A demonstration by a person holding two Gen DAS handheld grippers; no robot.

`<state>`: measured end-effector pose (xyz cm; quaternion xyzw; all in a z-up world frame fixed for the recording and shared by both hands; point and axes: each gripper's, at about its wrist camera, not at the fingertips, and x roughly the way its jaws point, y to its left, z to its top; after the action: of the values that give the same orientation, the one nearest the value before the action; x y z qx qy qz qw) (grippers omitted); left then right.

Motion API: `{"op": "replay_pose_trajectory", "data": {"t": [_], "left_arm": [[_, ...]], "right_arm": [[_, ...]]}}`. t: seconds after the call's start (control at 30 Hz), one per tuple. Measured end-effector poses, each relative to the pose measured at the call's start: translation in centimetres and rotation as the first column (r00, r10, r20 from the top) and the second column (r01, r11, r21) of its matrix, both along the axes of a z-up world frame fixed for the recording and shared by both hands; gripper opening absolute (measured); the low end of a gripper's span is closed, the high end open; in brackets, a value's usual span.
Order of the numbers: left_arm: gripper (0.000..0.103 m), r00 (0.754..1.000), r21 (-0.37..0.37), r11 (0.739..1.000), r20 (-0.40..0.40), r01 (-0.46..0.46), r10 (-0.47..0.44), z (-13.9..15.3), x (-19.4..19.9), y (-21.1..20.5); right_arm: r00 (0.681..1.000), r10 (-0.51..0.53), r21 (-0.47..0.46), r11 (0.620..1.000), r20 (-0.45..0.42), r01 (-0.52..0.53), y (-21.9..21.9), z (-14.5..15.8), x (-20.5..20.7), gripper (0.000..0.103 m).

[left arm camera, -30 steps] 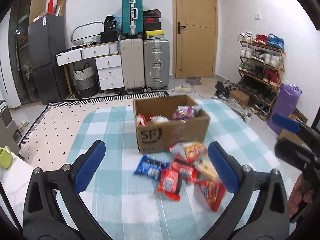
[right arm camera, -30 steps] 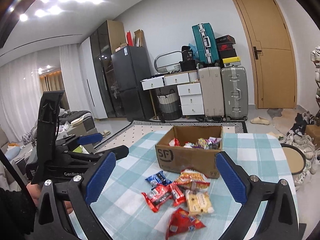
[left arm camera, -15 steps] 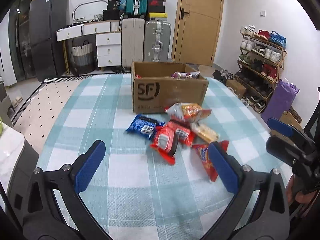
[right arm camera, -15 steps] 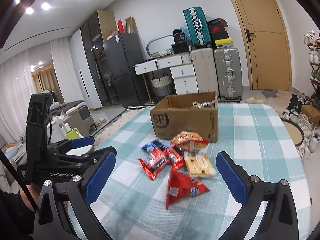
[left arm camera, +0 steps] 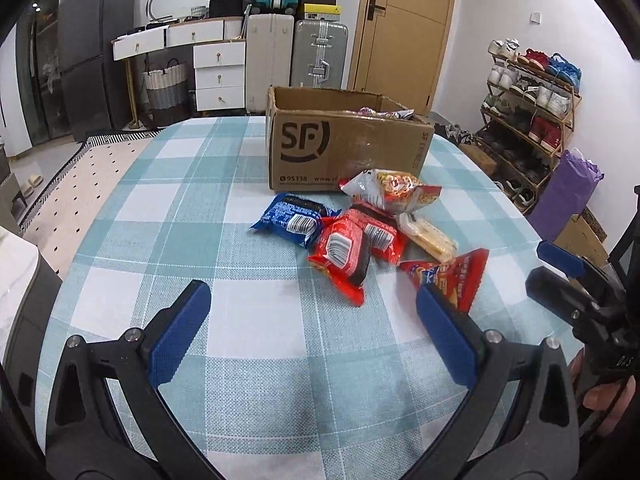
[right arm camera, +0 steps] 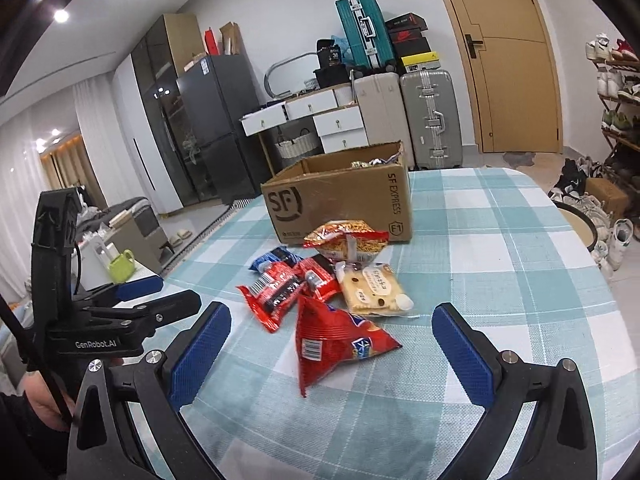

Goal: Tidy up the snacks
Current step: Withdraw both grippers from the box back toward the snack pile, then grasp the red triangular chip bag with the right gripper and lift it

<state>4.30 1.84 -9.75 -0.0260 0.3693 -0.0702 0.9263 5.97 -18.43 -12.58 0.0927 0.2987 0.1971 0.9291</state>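
**Both grippers wide and empty over a loose pile**

While both sets of blue pads stand spread with nothing between them, the right gripper (right arm camera: 332, 352) frames the red triangular packet (right arm camera: 334, 344) at lower centre of its view, the nearest snack to it. The left gripper (left arm camera: 316, 332) hovers at the bottom of its own view over bare checked tablecloth (left arm camera: 160, 216), short of the pile.

Outward from the fingers, the rest of the snacks cluster mid-frame: two red wrappers (left arm camera: 348, 248) overlapping each other, a blue packet (left arm camera: 290, 218) to their left, a pale biscuit pack (right arm camera: 372, 288) and an orange noodle bag (right arm camera: 348, 240) leaning at the foot of the cardboard box (left arm camera: 344, 148). That box sits in the upper middle of both views and seems to hold some snacks already, though only a few wrapper edges show above its rim.

Risks as I judge them: the packets are puffy and slick, so a pinch on a corner could let one slip free. The overlapping red wrappers could be dragged together. Both grippers converging on one small heap could collide.
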Motion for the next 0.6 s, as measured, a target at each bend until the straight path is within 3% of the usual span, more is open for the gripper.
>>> {"op": "replay_pose_trajectory", "data": {"t": [0.3,0.6], "left_arm": [[0.102,0.999,-0.009,1.000,-0.048,-0.011,0.010,-2.5,2.1,0.1],[0.102,0.997,-0.020,1.000,-0.082,-0.009,0.008,-4.4,3.9,0.1]], "right_arm": [[0.998,0.060,-0.065,0.996,-0.034,-0.062,1.4,-1.9,2.0,0.102],[0.982,0.131,-0.028,0.990,-0.134,-0.136,2.4,-3.9,4.6,0.102]]}}
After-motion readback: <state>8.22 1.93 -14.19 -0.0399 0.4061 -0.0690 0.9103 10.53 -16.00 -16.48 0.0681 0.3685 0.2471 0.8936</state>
